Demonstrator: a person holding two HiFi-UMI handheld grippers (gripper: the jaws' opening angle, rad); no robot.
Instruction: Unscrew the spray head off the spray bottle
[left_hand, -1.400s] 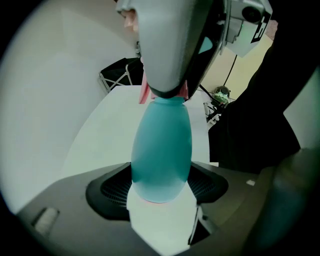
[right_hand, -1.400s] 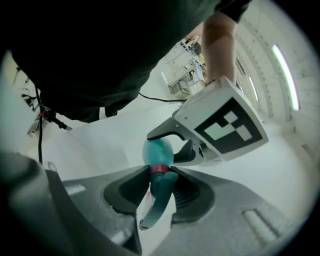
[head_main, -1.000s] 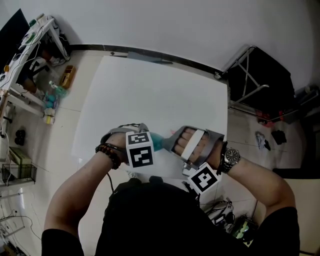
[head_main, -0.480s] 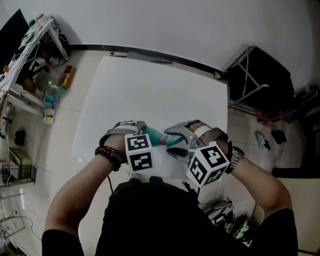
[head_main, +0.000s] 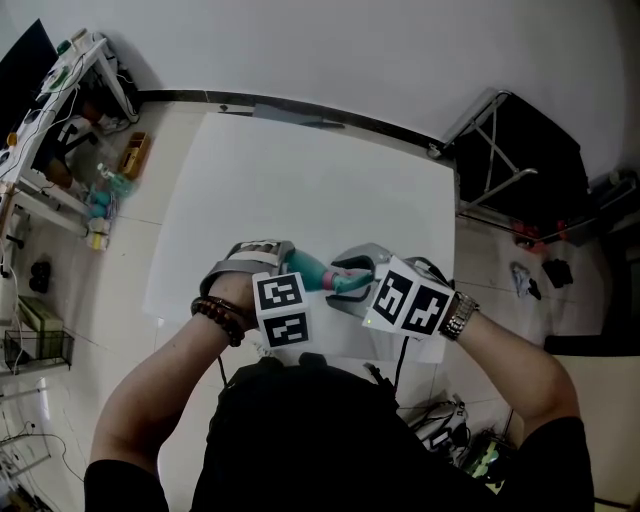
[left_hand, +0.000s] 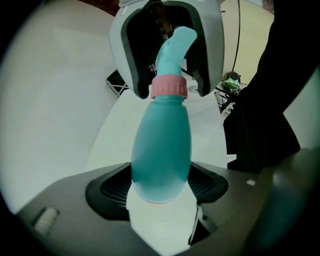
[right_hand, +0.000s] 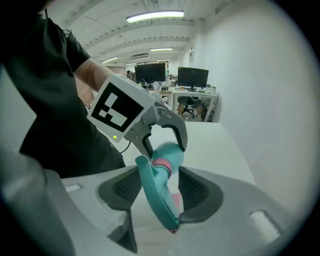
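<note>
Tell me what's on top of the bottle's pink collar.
The teal spray head, between the right gripper's jaws, which have just opened, then closed slightly. The collar covers the bottle's threads, so how loose it is cannot be seen.

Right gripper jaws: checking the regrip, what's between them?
The teal spray head, shown in the right gripper view; the right gripper, jaws just closing, isn't gripping it yet.

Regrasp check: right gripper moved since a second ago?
Yes: right gripper rolled, cube swinging inward from the table's near edge. Jaws just closing, spray head between them.
</note>
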